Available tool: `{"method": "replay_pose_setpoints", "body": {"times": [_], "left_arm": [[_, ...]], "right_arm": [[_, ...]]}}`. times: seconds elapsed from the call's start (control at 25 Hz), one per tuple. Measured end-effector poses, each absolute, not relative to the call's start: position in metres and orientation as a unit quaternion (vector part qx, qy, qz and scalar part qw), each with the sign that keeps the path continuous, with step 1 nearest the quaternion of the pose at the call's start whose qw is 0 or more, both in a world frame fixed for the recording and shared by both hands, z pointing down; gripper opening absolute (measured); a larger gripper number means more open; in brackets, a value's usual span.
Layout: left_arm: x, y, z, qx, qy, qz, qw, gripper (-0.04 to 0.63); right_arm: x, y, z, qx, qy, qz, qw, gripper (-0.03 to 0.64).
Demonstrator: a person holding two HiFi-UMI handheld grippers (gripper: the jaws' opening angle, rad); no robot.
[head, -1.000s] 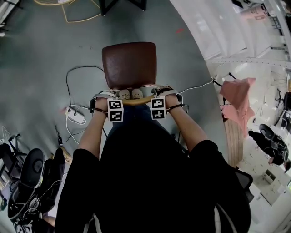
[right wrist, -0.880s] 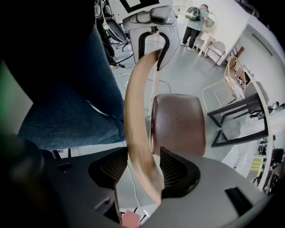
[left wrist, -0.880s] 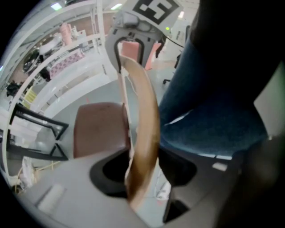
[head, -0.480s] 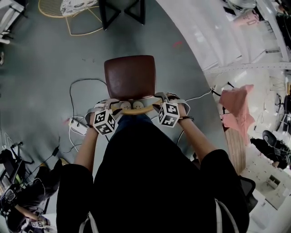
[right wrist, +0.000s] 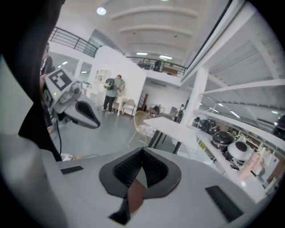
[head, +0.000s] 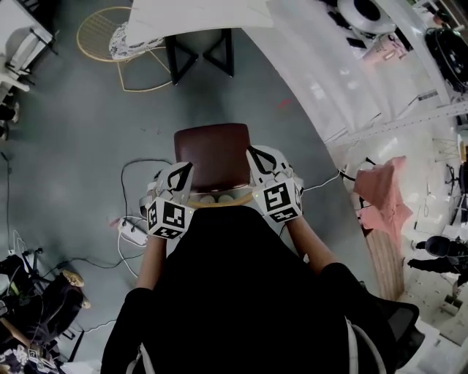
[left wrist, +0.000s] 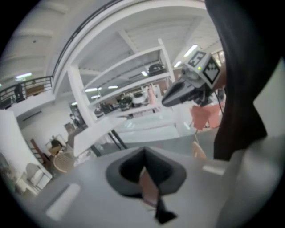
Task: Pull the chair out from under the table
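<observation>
Head view: the brown-seated chair with curved wooden backrest stands on the grey floor, well apart from the white surface (pull-out looks done). Left gripper and right gripper hover over it, jaws pressed together, empty; further pulling needs them opened onto the backrest.

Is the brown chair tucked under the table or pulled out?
Pulled out. The chair stands whole on the open grey floor, with a clear gap between it and the white table beyond.

Right gripper jaws together, nothing between. Left gripper upper left, marker cube showing. White table (black legs) ahead, wire chair beside it.
</observation>
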State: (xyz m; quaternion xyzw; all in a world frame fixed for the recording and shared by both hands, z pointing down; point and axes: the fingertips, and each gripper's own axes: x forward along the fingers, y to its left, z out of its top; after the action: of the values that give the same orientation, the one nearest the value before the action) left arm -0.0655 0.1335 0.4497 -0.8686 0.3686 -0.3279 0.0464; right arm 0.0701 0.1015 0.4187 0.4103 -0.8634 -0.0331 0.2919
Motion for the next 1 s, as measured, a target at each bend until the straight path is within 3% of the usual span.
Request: {"method": "replay_pose_setpoints", "body": {"times": [0.16,0.44,0.6,1.0], "left_arm": [[-0.060,0.113,0.382,-0.868,0.429,-0.243,0.061,0.008],[-0.068,0.101,0.288,-0.858,0.509,-0.070,0.020,0.008],[-0.085,0.098,0.261,-0.839,0.543,-0.021,0.009,0.008],[-0.084,0.113,0.241,-0.830,0.554,-0.030,0.059,0.008]], "right_arm": [[0.073,0.088,0.354,0.472,-0.863,-0.015,0.181,0.021],[0.074,0.088,0.267,0.513,-0.856,-0.033,0.059,0.020],[0.079,0.092,0.238,0.532,-0.844,-0.057,0.037,0.021],[0.069,0.107,0.241,0.520,-0.852,-0.048,0.031,0.020]]}}
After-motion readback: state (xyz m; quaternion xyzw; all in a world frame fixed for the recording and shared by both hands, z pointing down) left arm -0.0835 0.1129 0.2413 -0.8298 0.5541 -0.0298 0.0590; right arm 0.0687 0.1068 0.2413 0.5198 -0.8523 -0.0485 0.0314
